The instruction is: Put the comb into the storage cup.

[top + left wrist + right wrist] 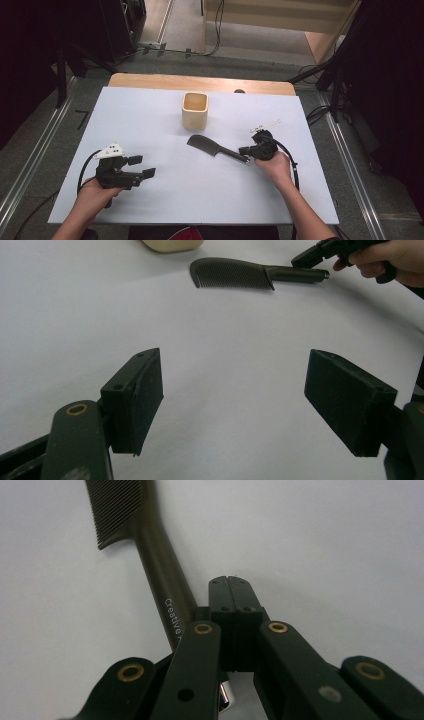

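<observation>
comb (165, 575), handle lettering "creative", right claw (234, 592) beside

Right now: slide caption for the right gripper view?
Shut right gripper beside the black comb handle on the white table.

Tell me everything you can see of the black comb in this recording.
The comb is black, plastic by its look, with one row of fine teeth along a broad, rounded head and a slim round handle bearing small white lettering and a shiny tip. It lies flat on the white table, just in front of the cream square cup, apart from it. The right tongs, jaws together, sit at the handle's end; whether they touch it cannot be told.
</observation>
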Action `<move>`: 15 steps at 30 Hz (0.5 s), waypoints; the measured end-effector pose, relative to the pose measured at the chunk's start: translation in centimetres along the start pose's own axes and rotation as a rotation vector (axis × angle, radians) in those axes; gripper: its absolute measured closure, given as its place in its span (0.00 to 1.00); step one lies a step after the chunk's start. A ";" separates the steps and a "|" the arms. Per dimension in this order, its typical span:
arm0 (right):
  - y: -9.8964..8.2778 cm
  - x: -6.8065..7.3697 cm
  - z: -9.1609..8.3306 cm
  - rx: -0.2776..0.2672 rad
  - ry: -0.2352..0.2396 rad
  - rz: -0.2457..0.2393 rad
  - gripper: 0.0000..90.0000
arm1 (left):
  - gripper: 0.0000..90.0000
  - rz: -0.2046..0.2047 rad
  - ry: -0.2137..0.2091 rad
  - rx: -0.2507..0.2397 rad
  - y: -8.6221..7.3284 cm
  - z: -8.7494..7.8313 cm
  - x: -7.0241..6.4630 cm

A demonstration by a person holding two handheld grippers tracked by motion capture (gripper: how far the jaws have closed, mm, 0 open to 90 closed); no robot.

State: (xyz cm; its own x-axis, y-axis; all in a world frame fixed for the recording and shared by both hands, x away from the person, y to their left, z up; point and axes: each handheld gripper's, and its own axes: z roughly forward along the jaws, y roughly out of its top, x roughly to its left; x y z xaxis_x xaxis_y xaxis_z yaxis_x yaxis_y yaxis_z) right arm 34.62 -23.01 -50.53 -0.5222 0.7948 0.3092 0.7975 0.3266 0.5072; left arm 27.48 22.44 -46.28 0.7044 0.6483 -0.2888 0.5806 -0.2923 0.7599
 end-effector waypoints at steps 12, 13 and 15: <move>-0.9 1.0 -0.2 0.015 0.022 -0.015 0.97 | 0.28 0.000 -0.002 -0.002 0.0 0.0 0.0; -1.0 1.2 -0.2 0.023 0.025 -0.024 0.97 | 0.28 -0.001 -0.003 -0.002 0.0 0.0 0.0; -1.1 1.4 -0.3 0.027 0.029 -0.020 0.97 | 0.28 0.000 -0.003 -0.001 0.0 0.0 0.0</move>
State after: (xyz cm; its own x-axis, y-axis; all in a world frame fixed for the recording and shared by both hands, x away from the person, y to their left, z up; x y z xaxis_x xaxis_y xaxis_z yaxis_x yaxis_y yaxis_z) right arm 32.88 -22.37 -50.43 -0.5464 0.7729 0.3226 0.7945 0.3564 0.4917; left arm 27.49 22.43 -46.30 0.7055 0.6463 -0.2909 0.5803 -0.2912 0.7606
